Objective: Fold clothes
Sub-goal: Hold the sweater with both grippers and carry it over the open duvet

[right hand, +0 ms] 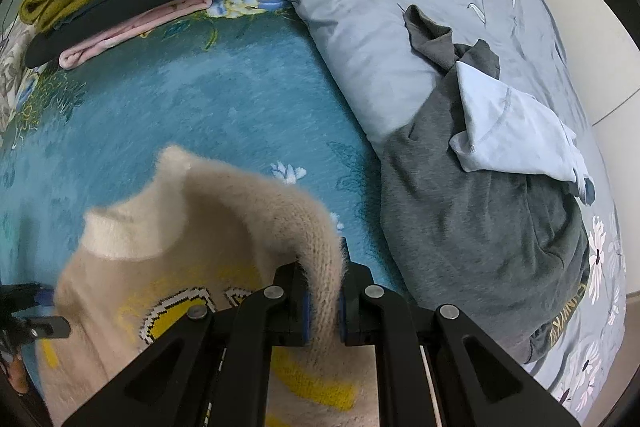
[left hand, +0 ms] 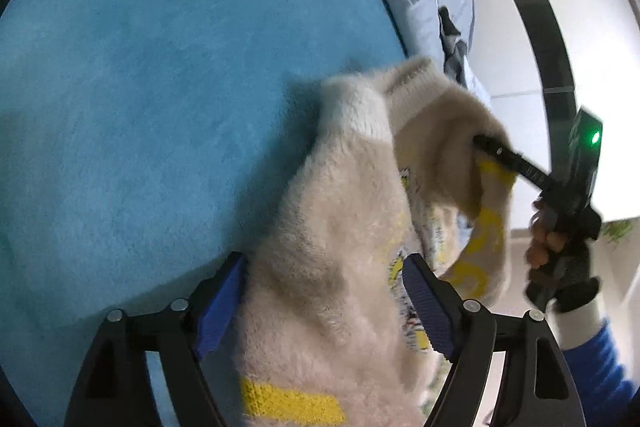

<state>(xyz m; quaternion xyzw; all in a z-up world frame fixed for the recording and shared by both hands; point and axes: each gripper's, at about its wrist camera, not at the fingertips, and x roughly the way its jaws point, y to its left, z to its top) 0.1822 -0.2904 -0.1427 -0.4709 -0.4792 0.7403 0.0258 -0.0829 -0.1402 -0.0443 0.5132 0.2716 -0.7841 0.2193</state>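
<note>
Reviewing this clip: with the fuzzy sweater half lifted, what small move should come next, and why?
Probably close the left gripper on the cream sweater: its jaws stand open with the fabric between them, unpinched, while the right gripper is shut on another part, held above the blue blanket.

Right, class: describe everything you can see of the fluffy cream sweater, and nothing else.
The sweater is fuzzy beige knit with a white ribbed collar and yellow lettering outlined in black and white. It lies half-lifted and crumpled on the blue blanket. The right claw is shut on a fold of it, pulling that part up into an arch. The left claw is open, its blue pads either side of the body fabric; whether they touch it is unclear.
</note>
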